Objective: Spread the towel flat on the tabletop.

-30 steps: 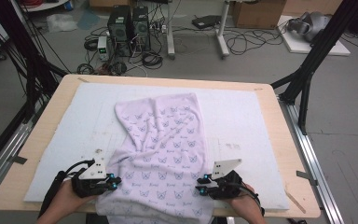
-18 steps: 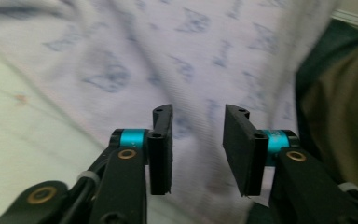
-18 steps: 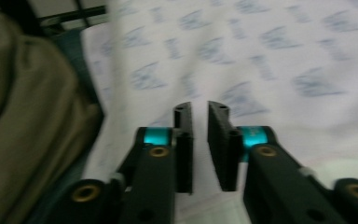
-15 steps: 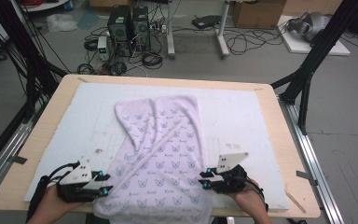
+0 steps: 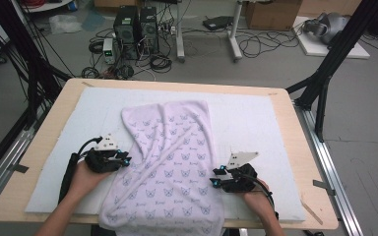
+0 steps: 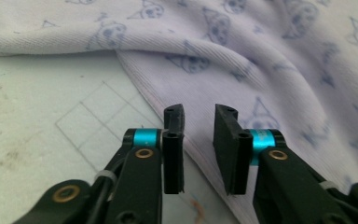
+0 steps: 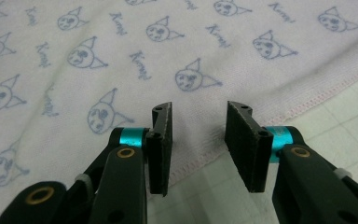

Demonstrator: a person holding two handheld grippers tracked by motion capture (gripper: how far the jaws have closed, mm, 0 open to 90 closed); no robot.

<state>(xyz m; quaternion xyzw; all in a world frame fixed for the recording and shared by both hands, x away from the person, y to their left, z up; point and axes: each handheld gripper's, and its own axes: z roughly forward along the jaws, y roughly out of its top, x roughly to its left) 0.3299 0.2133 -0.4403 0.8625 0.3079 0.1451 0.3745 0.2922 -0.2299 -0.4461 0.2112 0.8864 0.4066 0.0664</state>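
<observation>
Just now the pale towel (image 5: pixel 170 162) printed with small cat faces lies spread down the middle of the white mat (image 5: pixel 256 118) that covers the desk (image 5: pixel 295 147), its far end reaching toward the middle of the mat and its near end hanging over the desk's near edge. A diagonal fold runs across its upper half.

The left gripper (image 5: pixel 123 158) rests at the towel's left edge, toward the near left corner of the desk. In the left gripper view its jaws stand a little apart, having just been closing; the hemmed edge of the towel lies between and under them, and the pads do not press on it.

The right gripper (image 5: pixel 217 177) sits at the towel's right edge, near the desk's near edge. Its jaws have just been opening and stand apart over the stitched hem, gripping nothing.
</observation>
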